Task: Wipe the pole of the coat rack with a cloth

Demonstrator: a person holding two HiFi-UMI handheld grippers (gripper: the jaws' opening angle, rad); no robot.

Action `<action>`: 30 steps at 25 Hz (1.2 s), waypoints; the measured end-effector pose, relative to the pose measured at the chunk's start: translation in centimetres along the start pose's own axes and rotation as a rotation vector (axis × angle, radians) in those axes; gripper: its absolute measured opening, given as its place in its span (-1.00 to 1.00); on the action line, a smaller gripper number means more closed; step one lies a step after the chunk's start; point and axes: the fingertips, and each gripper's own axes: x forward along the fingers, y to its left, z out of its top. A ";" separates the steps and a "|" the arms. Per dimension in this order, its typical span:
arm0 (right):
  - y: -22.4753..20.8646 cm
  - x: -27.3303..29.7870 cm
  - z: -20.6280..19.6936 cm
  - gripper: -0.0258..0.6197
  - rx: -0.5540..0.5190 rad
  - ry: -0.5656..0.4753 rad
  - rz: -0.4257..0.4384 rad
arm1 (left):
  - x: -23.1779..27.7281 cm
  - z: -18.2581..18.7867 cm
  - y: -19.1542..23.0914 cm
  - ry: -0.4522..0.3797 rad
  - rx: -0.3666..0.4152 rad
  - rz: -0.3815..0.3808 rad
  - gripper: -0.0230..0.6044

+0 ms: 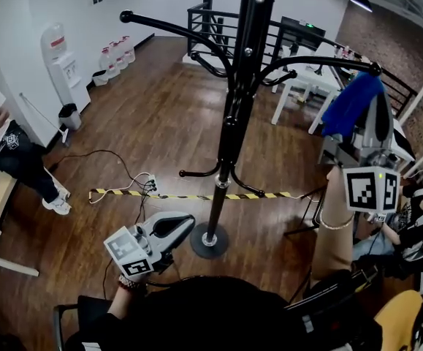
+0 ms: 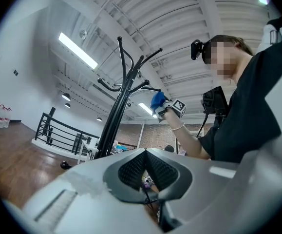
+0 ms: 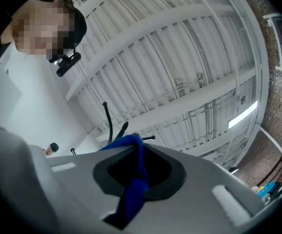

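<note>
The black coat rack's pole (image 1: 233, 115) rises in the middle of the head view from a round base (image 1: 210, 240), with curved hooks at the top. Right of the pole, my right gripper (image 1: 376, 97) is raised and shut on a blue cloth (image 1: 350, 104) that hangs clear of the pole. In the right gripper view the cloth (image 3: 135, 179) is pinched between the jaws of my right gripper (image 3: 133, 141). My left gripper (image 1: 188, 222) is held low near the base, shut and empty. In the left gripper view, my left gripper (image 2: 145, 152) points up past the rack (image 2: 112, 118).
A yellow-black tape strip (image 1: 189, 195) and a power strip (image 1: 151, 185) with cables lie on the wood floor. A water dispenser (image 1: 61, 68) and bottles (image 1: 116, 53) stand far left. A white table (image 1: 306, 82) and railing (image 1: 218, 20) are behind. Seated people are at left (image 1: 21, 159) and right (image 1: 419, 218).
</note>
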 end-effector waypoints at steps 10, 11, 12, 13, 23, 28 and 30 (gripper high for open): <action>1.2 0.9 -2.1 -0.85 0.090 0.018 0.082 | 0.1 -0.6 -0.2 -0.004 0.014 0.009 -0.91; 1.6 1.1 -2.6 -0.85 0.091 0.027 0.089 | 0.0 -0.5 -0.2 -0.005 0.015 0.010 -0.91; 1.9 1.3 -3.1 -0.85 0.087 0.041 0.097 | -0.2 -0.5 -0.2 -0.007 0.015 0.012 -0.91; 2.3 1.5 -3.7 -0.85 0.083 0.058 0.110 | -0.4 -0.4 -0.2 -0.008 0.014 0.016 -0.91; 7.9 3.2 -10.5 -0.85 0.092 0.236 0.285 | -2.1 0.0 0.4 -0.030 -0.009 0.066 -0.91; 10.0 2.8 -11.8 -0.85 0.064 0.278 0.345 | -2.1 -0.8 0.3 -0.027 -0.018 0.063 -0.91; 10.7 2.4 -12.7 -0.85 0.044 0.305 0.372 | -2.0 -1.3 0.2 -0.028 -0.025 0.055 -0.91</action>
